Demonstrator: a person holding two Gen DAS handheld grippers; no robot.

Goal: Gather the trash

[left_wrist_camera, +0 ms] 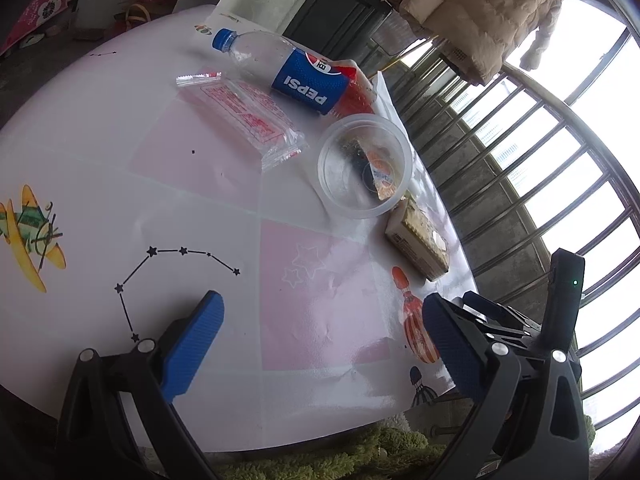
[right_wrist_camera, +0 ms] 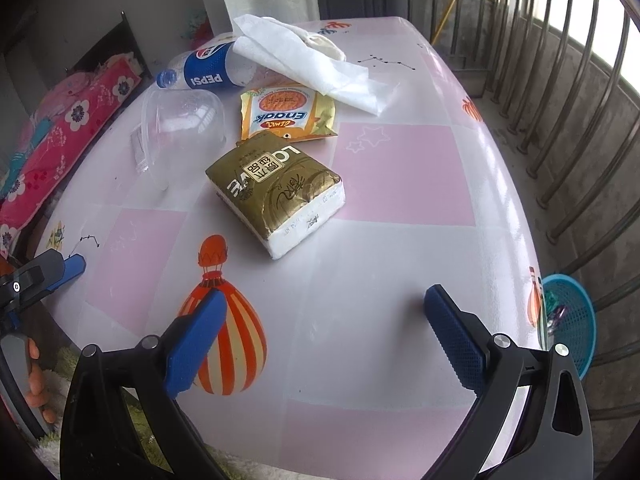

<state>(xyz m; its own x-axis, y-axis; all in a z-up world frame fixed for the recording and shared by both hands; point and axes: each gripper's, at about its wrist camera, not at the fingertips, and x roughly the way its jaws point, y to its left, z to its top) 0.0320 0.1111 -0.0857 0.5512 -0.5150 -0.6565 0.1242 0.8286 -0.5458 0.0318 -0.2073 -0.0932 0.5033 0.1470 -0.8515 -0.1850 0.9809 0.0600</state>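
right wrist view: right tongs (right_wrist_camera: 324, 334) gaping, empty, over the gold tissue pack (right_wrist_camera: 276, 196). looks soft and light, so pinch its short sides. left tongs (left_wrist_camera: 320, 334) apart too.

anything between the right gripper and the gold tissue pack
No. The right gripper stands open above bare tablecloth, and the gold tissue pack lies straight ahead with nothing visible between them.

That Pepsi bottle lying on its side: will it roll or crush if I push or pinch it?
The Pepsi bottle looks empty, its body clear, so it is probably light and may dent under a pinch. Lying on its side on the smooth table, it would likely roll if nudged across its length, though the white tissue beside it may stop it.
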